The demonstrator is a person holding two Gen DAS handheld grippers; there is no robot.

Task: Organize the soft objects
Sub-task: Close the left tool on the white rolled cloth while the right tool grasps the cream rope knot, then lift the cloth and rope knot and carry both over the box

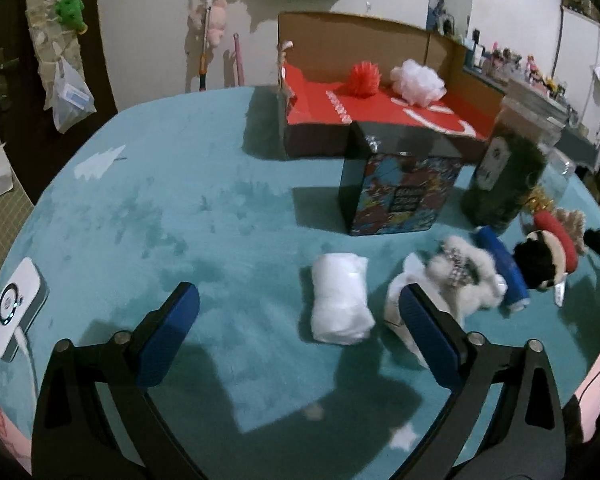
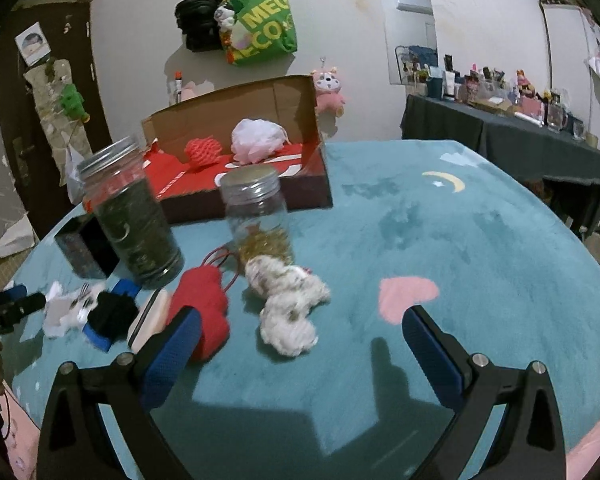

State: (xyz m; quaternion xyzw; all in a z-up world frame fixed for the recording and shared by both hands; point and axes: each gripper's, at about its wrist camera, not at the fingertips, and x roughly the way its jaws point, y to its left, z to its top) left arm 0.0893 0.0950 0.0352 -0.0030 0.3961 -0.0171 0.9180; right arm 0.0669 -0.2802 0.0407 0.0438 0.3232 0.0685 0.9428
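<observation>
A rolled white cloth [image 1: 340, 298] lies on the teal table cover just ahead of my open, empty left gripper [image 1: 300, 316]. To its right lie a fluffy white piece [image 1: 464, 276], a blue roll [image 1: 504, 268] and a black-haired doll with a red band [image 1: 548, 256]. A red box [image 1: 380, 108] at the back holds a red pom-pom [image 1: 364, 76] and a white pouf [image 1: 418, 82]. My right gripper [image 2: 300, 338] is open and empty, with a cream yarn bundle [image 2: 288, 308] between its fingers and a red knit piece [image 2: 204, 308] by its left finger.
A black patterned box [image 1: 396, 192] and a jar of dark green stuff [image 1: 500, 176] stand mid-table. A clear jar with gold bits [image 2: 258, 212] stands behind the yarn. A white device [image 1: 16, 308] lies at the left edge. A dark side table [image 2: 500, 136] stands at right.
</observation>
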